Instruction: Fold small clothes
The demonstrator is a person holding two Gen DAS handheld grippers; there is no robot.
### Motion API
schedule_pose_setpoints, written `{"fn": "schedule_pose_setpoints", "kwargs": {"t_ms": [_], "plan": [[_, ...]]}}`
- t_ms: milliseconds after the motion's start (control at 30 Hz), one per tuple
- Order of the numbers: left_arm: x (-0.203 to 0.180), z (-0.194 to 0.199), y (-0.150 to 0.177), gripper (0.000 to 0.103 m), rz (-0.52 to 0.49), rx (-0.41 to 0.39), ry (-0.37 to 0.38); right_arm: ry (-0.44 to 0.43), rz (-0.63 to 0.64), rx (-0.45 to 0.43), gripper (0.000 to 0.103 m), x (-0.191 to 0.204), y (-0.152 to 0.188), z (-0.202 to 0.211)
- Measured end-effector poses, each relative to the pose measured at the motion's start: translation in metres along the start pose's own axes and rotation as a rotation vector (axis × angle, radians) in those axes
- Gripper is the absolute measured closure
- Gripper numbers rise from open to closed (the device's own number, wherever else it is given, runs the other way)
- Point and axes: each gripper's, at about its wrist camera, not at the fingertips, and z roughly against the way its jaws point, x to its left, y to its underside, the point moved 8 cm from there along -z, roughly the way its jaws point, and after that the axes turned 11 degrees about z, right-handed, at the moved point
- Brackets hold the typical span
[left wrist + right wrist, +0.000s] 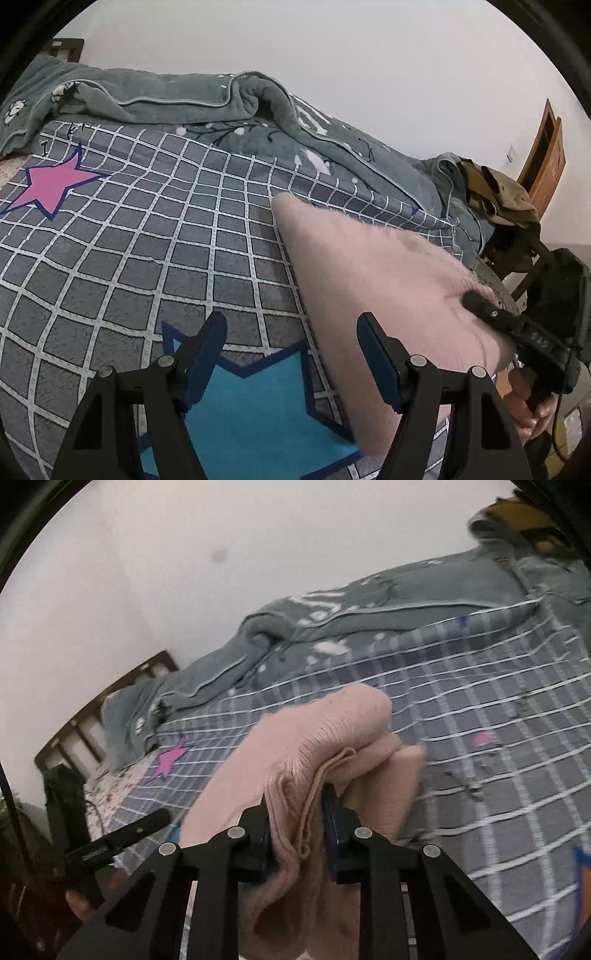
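A pink knit garment lies on the grey checked bedspread, stretched and lifted toward the right. My right gripper is shut on a bunched edge of the pink garment and holds it above the bed; it also shows in the left wrist view, at the garment's right end. My left gripper is open and empty, just left of the garment, over a blue star print. It also shows in the right wrist view.
A grey-green blanket is heaped along the far side of the bed. A pink star print lies at the left. A chair with olive clothes stands at the right, a wooden door behind it. A dark headboard shows.
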Motion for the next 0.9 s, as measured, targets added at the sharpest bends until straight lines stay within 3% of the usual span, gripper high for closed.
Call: {"fn": "schedule_pose_setpoints", "kwargs": {"t_ms": [133,367,533,767,900], "plan": [[-0.005,-0.003,0.008,0.032,-0.013,0.018,0.001,0.033,-0.009,0.138,0.072,-0.016,0.028,-0.024],[-0.026,-0.006,0.015,0.032,-0.034,0.047,0.045,0.12,0.121,0.033,0.066,-0.005,0.02,0.015],[-0.035,-0.02,0.035,0.032,-0.064,0.122,0.038,0.203,0.127,0.109,0.066,-0.02,0.033,0.009],[-0.029,-0.024,0.046,0.029,-0.035,0.163,0.048,0.206,0.153,0.128,0.067,-0.019,0.037,0.01],[-0.027,-0.021,0.044,0.029,-0.017,0.153,0.058,0.151,0.111,0.062,0.067,-0.016,0.025,0.02]]}}
